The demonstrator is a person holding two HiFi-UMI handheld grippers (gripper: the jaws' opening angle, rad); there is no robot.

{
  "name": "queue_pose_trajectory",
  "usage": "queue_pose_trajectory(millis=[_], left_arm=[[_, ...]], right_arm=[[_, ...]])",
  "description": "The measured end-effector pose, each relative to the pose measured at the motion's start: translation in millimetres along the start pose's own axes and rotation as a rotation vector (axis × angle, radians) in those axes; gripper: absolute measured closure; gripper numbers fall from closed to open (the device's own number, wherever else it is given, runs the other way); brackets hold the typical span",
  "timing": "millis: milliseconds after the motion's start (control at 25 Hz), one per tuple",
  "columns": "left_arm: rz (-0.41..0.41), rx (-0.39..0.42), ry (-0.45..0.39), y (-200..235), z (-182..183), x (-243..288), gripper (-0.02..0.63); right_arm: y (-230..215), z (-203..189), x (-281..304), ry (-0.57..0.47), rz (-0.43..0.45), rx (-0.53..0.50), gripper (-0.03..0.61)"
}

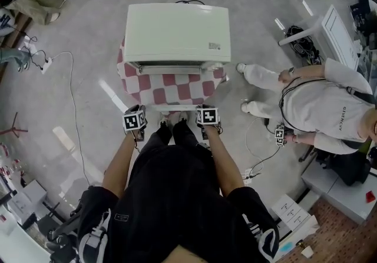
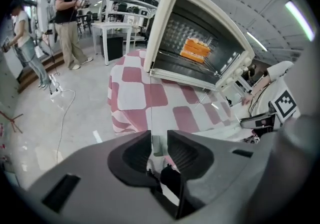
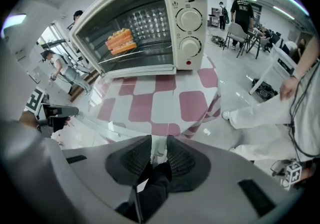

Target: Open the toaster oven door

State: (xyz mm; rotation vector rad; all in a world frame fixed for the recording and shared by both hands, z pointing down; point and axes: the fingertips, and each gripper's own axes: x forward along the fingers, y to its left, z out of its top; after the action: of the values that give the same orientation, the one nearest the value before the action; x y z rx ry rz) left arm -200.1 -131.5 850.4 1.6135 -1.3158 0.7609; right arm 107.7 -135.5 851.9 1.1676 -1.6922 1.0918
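A cream toaster oven (image 1: pixel 177 32) stands on a table under a pink-and-white checked cloth (image 1: pixel 126 70). Its glass door (image 1: pixel 177 88) lies folded down flat toward me, and the cavity (image 2: pixel 200 42) is open, with orange food (image 2: pixel 196 49) on the rack. The three dials (image 3: pixel 189 17) show in the right gripper view. My left gripper (image 1: pixel 141 110) grips the left end of the pale door handle (image 2: pixel 158 144). My right gripper (image 1: pixel 204 109) grips the handle's right end (image 3: pixel 158 145). In each gripper view the handle fills the narrow gap between the pads.
A person in white (image 1: pixel 330 109) sits close to the right of the table, feet (image 1: pixel 244 70) near its corner. A cable and power strip (image 1: pixel 44 65) lie on the floor at left. A white table (image 1: pixel 330 32) stands at back right. People (image 2: pixel 67 17) stand further off.
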Motion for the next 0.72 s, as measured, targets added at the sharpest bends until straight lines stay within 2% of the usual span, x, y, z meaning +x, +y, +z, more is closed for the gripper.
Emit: queue_pose_trajectory(millis=[80,160,240,320,400,480,600,720], left_arm=[[0.02,0.024,0.006,2,0,-3,0.503],[0.034,0.012,-0.012,6,3,-12,0.491],[0.06,0.002,-0.056,13,11,-27,0.489],[0.089,0.023,-0.126,12,30,-49,0.52],[0.102,0.058,-0.229,2,60,-76,0.57],[0.095,0.11,-0.376,-18,98,-110,0.598],[0.033,0.188,-0.633,-65,155,-170,0.603],[-0.036,0.249,-0.825,-112,195,-230,0.603]], right_arm=[[-2,3,-5,-0.016,-0.006,-0.018,0.446],[-3,11,-16,-0.054,-0.009,-0.031,0.437],[-3,24,-31,-0.113,-0.01,-0.037,0.439],[-2,43,-53,-0.204,-0.008,-0.031,0.479],[2,67,-83,-0.324,-0.003,-0.025,0.525],[13,90,-117,-0.443,0.004,-0.039,0.541],[35,122,-173,-0.613,0.012,-0.093,0.548],[57,150,-232,-0.77,0.021,-0.135,0.551]])
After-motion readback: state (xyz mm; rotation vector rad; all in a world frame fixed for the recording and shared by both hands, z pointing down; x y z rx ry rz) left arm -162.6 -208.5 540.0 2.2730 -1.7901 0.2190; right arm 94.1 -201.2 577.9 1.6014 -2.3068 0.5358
